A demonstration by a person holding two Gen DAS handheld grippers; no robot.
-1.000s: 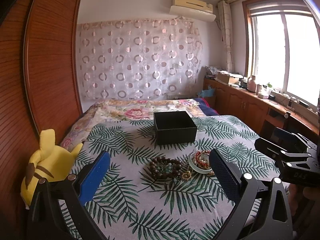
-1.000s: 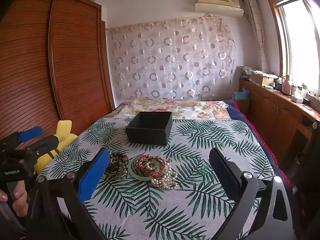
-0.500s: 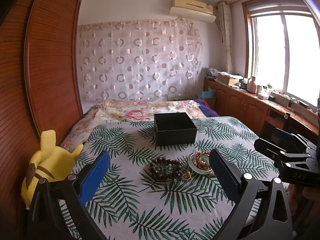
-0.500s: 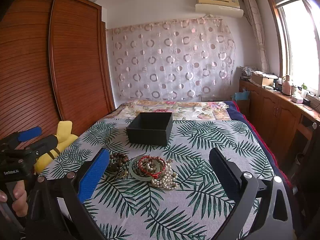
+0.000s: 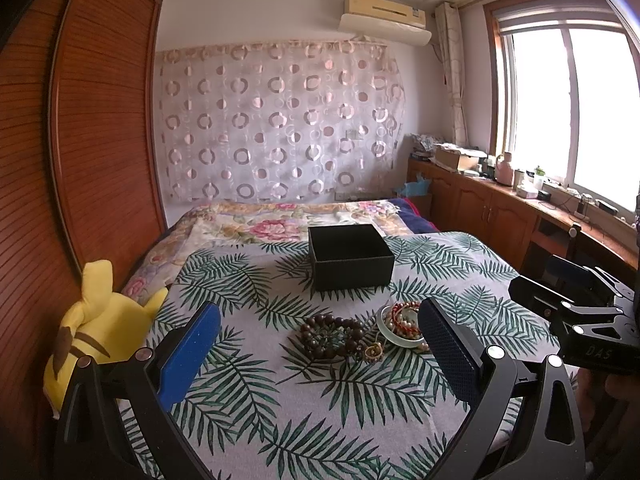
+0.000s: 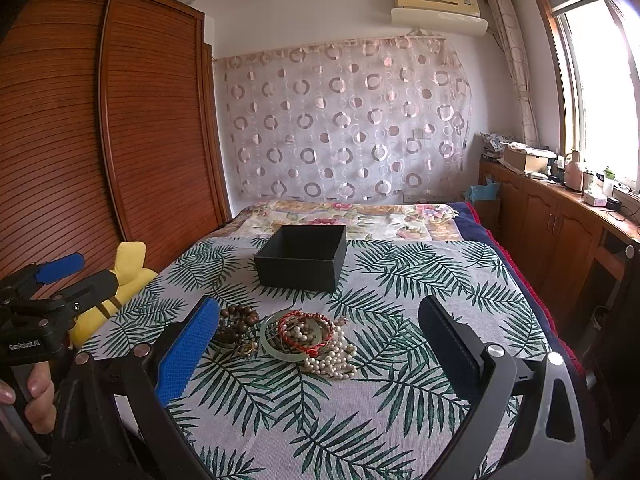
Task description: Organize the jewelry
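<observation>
"DAS" on right gripper (image 5: 576, 300); "GenRobot.AI" on left gripper (image 6: 60, 276)

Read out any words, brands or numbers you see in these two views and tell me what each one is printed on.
"DAS": on the black body of the right gripper, seen from the left wrist view.
"GenRobot.AI": on the black body of the left gripper, seen from the right wrist view.
Air conditioner: a small sticker at its right end, too small to read.
Black box: no print visible.
</observation>
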